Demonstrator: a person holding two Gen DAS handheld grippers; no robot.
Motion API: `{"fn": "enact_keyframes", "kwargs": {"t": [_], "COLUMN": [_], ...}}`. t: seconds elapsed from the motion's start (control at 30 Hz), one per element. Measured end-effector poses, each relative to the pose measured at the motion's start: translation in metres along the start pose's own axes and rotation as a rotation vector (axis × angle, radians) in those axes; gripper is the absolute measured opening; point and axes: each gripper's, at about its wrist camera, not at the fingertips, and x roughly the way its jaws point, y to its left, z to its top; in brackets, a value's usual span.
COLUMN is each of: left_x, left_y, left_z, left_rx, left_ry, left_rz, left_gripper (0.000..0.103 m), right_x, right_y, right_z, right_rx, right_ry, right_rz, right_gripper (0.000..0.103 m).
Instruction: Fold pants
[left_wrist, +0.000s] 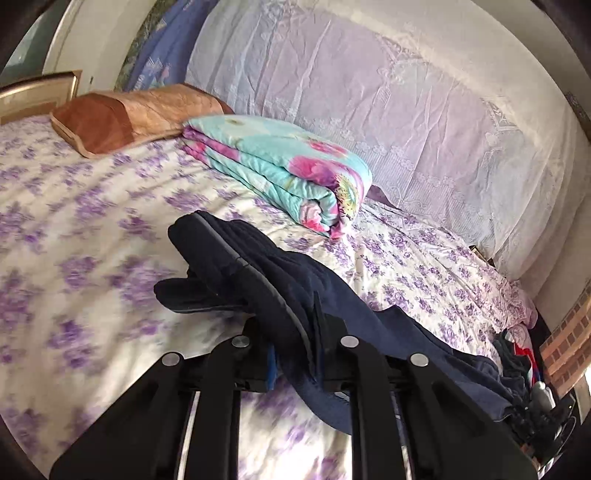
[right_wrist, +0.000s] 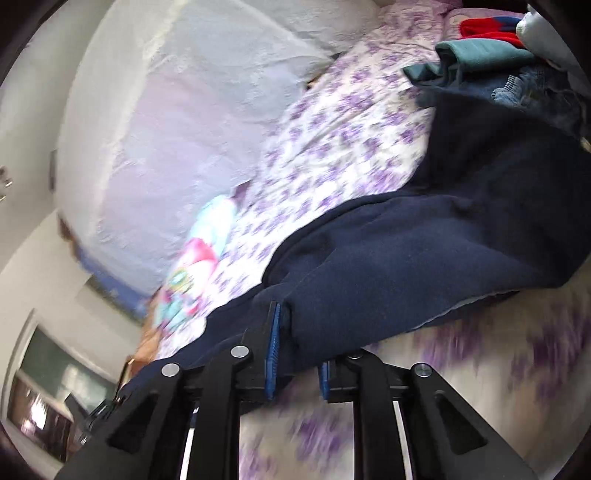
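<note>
Over the purple-flowered white bedsheet (left_wrist: 74, 229), the dark navy fleece pants (left_wrist: 280, 273) hang lifted, clamped in the left gripper (left_wrist: 295, 332) and, apparently, pinched by the right gripper (right_wrist: 295, 332), though blur limits certainty.

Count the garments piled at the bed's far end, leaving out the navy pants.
3 visible: a red one farthest back, a teal one before it, blue jeans beside the navy pants. More may be hidden.
</note>
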Motion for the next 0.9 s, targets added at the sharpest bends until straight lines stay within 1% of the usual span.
{"fn": "enact_keyframes", "kwargs": {"t": [0.07,0.1,0.13,0.17,0.2,0.23,0.27,0.3,0.37,0.4,0.53,0.63,0.67,0.73,0.77,0.83,0.9], "left_x": [-0.048,-0.068,-0.08,-0.086,-0.084,-0.08,-0.077,-0.077,-0.084,-0.089,-0.119,-0.14,-0.143,-0.141,-0.137,-0.126,-0.119], "left_y": [0.023,0.035,0.046,0.056,0.066,0.076,0.084,0.088,0.09,0.089,0.094,0.107,0.112,0.118,0.118,0.116,0.114], "left_z": [-0.011,-0.018,-0.025,-0.033,-0.041,-0.053,-0.063,-0.071,-0.083,-0.085,-0.078,-0.072,-0.07,-0.068,-0.068,-0.07,-0.072], "left_rx": [0.01,0.02,0.027,0.031,0.025,0.002,-0.02,-0.034,-0.035,-0.038,-0.078,-0.139,-0.166,-0.21,-0.219,-0.224,-0.219], "left_ry": [0.004,0.016,0.042,0.089,0.154,0.219,0.249,0.25,0.223,0.208,0.162,0.126,0.122,0.143,0.164,0.197,0.21], "left_rz": [-0.007,-0.005,0.007,0.025,0.039,0.041,0.047,0.07,0.106,0.108,0.071,0.063,0.051,0.015,0.008,0.02,0.02], "left_gripper": [0.014,0.016,0.018,0.022,0.023,0.024,0.027,0.035,0.041,0.041,0.041,0.042,0.042,0.042,0.042,0.042,0.042], "right_x": [-0.028,-0.041,-0.048,-0.053,-0.062,-0.07,-0.074,-0.077,-0.076,-0.076,-0.068,-0.062,-0.062,-0.061,-0.063,-0.065,-0.067], "right_y": [0.009,0.013,0.012,0.008,0.0,-0.009,-0.018,-0.026,-0.039,-0.044,-0.044,-0.047,-0.046,-0.046,-0.045,-0.043,-0.042], "right_z": [-0.026,-0.037,-0.045,-0.051,-0.053,-0.054,-0.052,-0.049,-0.045,-0.044,-0.039,-0.035,-0.036,-0.039,-0.041,-0.043,-0.044], "right_rx": [-0.089,-0.14,-0.177,-0.188,-0.163,-0.123,-0.088,-0.053,0.018,0.04,0.056,0.08,0.079,0.077,0.076,0.064,0.051], "right_ry": [0.022,0.041,0.086,0.122,0.109,0.072,0.058,0.061,0.064,0.065,0.063,0.054,0.049,0.05,0.052,0.053,0.056], "right_rz": [-0.008,-0.017,-0.027,-0.055,-0.093,-0.103,-0.089,-0.066,-0.034,-0.026,-0.015,-0.001,-0.004,-0.001,0.001,-0.003,-0.01], "right_gripper": [0.016,0.016,0.02,0.039,0.052,0.072,0.073,0.073,0.07,0.07,0.07,0.069,0.066,0.063,0.059,0.053,0.049]}}
